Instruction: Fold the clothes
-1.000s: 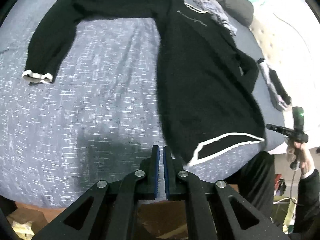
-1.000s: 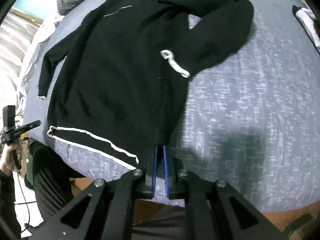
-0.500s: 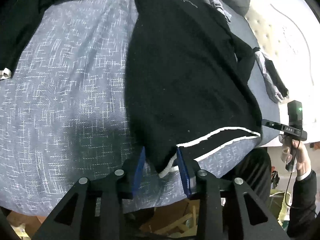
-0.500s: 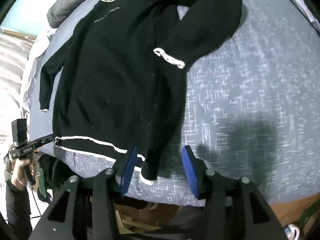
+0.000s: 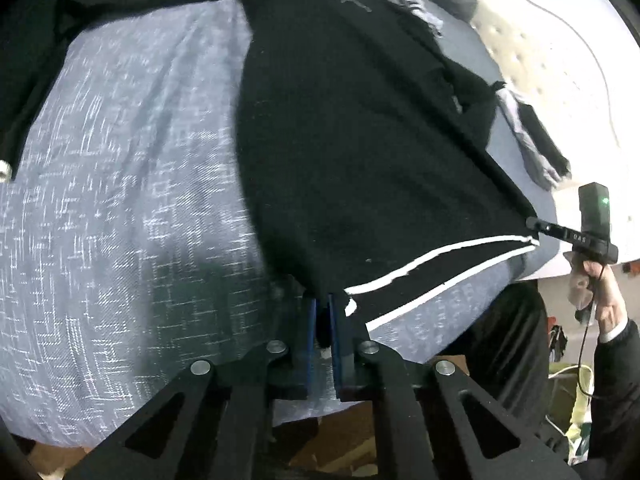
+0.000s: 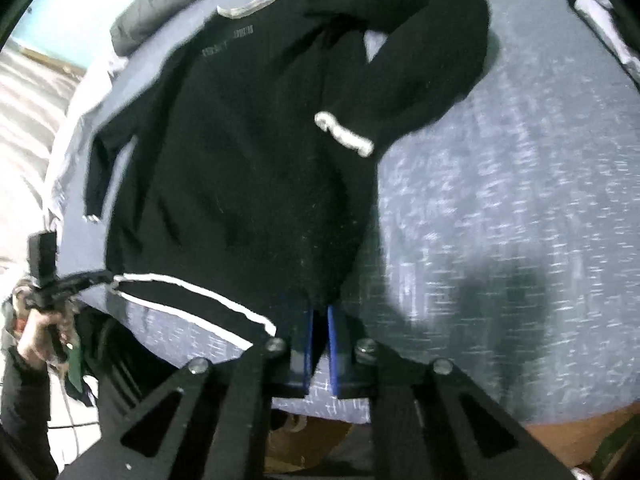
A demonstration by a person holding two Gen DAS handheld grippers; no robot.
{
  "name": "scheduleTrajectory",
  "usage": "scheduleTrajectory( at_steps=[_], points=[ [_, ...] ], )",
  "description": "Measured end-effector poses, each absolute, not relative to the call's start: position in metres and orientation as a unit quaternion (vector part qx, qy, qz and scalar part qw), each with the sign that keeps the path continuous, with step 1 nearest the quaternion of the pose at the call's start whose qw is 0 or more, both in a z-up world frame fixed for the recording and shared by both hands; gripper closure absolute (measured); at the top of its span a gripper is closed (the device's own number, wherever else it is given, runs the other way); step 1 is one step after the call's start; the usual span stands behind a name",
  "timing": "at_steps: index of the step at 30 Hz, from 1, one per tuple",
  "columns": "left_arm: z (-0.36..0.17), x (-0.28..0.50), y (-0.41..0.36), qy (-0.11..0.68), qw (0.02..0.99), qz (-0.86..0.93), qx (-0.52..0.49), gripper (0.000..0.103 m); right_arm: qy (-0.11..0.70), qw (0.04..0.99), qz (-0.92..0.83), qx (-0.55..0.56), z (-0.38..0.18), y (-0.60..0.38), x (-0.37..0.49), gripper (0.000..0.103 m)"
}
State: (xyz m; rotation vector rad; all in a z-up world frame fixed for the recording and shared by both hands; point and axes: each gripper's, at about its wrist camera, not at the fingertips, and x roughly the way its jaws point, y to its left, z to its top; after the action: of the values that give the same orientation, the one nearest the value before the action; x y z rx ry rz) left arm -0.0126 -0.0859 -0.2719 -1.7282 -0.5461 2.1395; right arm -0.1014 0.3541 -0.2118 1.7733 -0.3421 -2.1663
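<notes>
Folding looks barely begun: the black sweater lies spread face-up on the blue-grey bedspread, its body flat and unfolded, with only one white-cuffed sleeve doubled back so that the cuff rests on the chest. Both tools have the bottom edge pinched. The left gripper is clamped on the near corner of the white-striped hem, and the right gripper is clamped on the opposite hem corner, dark cloth showing between each pair of blue pads. Judging from this, the body folds and the other sleeve remain to be done. That far sleeve runs off the upper left of the left wrist view, its cuff cut by the rim. Motion blur softens the right wrist view, and the chest lettering cannot be read.
</notes>
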Motion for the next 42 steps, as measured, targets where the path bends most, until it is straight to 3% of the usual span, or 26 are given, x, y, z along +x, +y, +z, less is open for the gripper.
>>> scheduleTrajectory(
  at_steps=[4,9,21,26,29,30,31,36,39,42],
  points=[
    [-0.259,-0.011,-0.078,-0.172,0.186,0.757,-0.603,0.098,-0.140,0.161,-0.769,0.603,-0.196,0.373,-0.094,0.098],
    [-0.261,-0.007,-0.078,-0.156,0.185,0.754,-0.611,0.098,-0.151,0.149,-0.758,0.617,-0.218,0.380,-0.085,0.098],
    [-0.270,-0.004,-0.076,-0.143,0.166,0.743,-0.632,0.098,-0.077,0.148,-0.730,0.663,-0.246,0.356,-0.078,0.098],
    [-0.255,-0.006,-0.085,-0.158,0.160,0.752,-0.619,0.097,-0.094,0.152,-0.727,0.663,-0.243,0.365,-0.074,0.098],
    [-0.237,-0.008,-0.090,-0.157,0.149,0.766,-0.606,0.095,-0.107,0.149,-0.749,0.637,-0.222,0.373,-0.081,0.087],
    [-0.230,-0.010,-0.092,-0.155,0.145,0.771,-0.600,0.094,-0.110,0.147,-0.757,0.627,-0.214,0.375,-0.085,0.076],
    [-0.223,-0.012,-0.093,-0.154,0.141,0.776,-0.595,0.092,-0.113,0.146,-0.766,0.616,-0.206,0.376,-0.089,0.072],
    [-0.184,-0.034,-0.106,-0.152,0.117,0.811,-0.552,0.077,-0.106,0.156,-0.802,0.567,-0.165,0.371,-0.125,0.070],
    [-0.166,-0.053,-0.111,-0.148,0.103,0.832,-0.525,0.076,-0.086,0.165,-0.817,0.546,-0.146,0.360,-0.151,0.067],
    [-0.154,-0.075,-0.113,-0.152,0.094,0.848,-0.500,0.073,-0.064,0.171,-0.827,0.532,-0.135,0.353,-0.181,0.058]
  ],
)
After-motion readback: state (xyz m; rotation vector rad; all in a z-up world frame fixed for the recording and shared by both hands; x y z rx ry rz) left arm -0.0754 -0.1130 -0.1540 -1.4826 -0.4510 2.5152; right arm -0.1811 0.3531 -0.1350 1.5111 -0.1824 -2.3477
